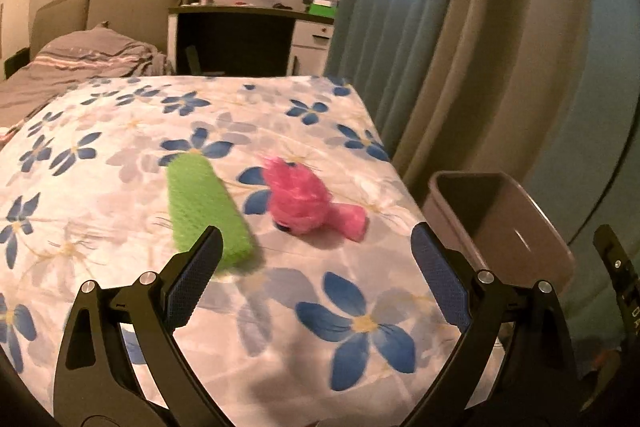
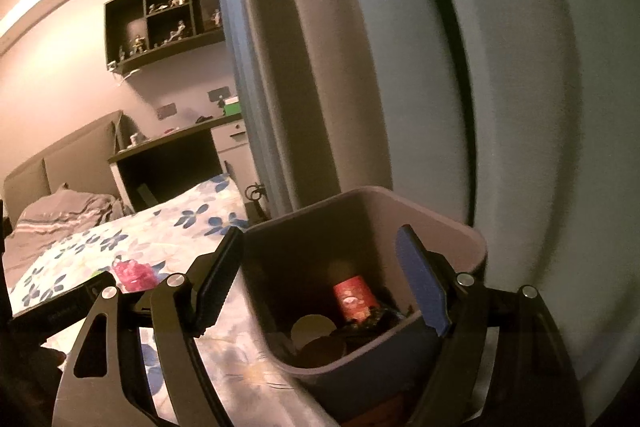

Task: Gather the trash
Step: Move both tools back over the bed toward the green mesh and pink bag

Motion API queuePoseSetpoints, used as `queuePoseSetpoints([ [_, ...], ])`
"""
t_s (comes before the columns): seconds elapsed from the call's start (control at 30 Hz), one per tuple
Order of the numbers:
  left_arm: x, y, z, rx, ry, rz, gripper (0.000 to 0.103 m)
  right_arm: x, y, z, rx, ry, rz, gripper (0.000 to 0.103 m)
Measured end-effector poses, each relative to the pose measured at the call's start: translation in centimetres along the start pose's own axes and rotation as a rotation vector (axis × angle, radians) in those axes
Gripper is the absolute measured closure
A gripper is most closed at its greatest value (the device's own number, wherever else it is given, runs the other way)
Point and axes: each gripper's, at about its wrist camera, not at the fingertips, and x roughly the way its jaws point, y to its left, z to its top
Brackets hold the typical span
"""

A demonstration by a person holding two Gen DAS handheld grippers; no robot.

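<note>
Spread, empty left gripper [image 1: 316, 267] faces green wrapper [image 1: 208, 211] and pink wrapper [image 1: 312, 203] left on bed [image 1: 120, 155]; right gripper [image 2: 320, 275], also wide, over part-filled bin [image 2: 448, 235].

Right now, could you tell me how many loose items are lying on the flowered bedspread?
2: a green mesh piece left of centre, and a pink fluffy item beside it, nearer the bin. More may lie outside view.
</note>
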Motion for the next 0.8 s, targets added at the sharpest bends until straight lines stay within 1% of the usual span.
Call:
queuePoseSetpoints([
  [0.1,-0.2,1.4,0.3,-0.021,-0.001,0.025,0.01,0.4,1.5,0.0,-0.017,0.015,0.034,0.027],
  [0.2,-0.4,3.7,0.8,-0.041,-0.014,0.07,0.01,1.4,3.6,-0.3,-0.053,0.046,0.076,0.027],
  [0.3,-0.6,6.2,1.3,-0.071,-0.033,0.127,0.01,2.8,6.2,-0.9,-0.096,0.098,0.135,0.027],
  [0.37,-0.5,8.0,1.6,-0.102,-0.03,0.154,0.01,3.7,8.2,-1.3,-0.132,0.133,0.18,0.027],
  [0.4,-0.4,9.0,1.8,-0.121,-0.029,0.169,0.01,4.4,9.4,-1.6,-0.157,0.16,0.216,0.027],
  [0.53,-0.4,11.8,2.4,-0.16,-0.048,0.227,0.01,7.1,12.6,-2.5,-0.214,0.247,0.278,0.027],
  [0.63,0.0,13.5,2.6,-0.187,-0.047,0.25,0.01,8.9,14.7,-3.3,-0.248,0.275,0.291,0.027],
  [0.8,0.9,14.6,2.5,-0.204,-0.015,0.242,0.01,11.6,17.0,-4.2,-0.255,0.339,0.312,0.027],
])
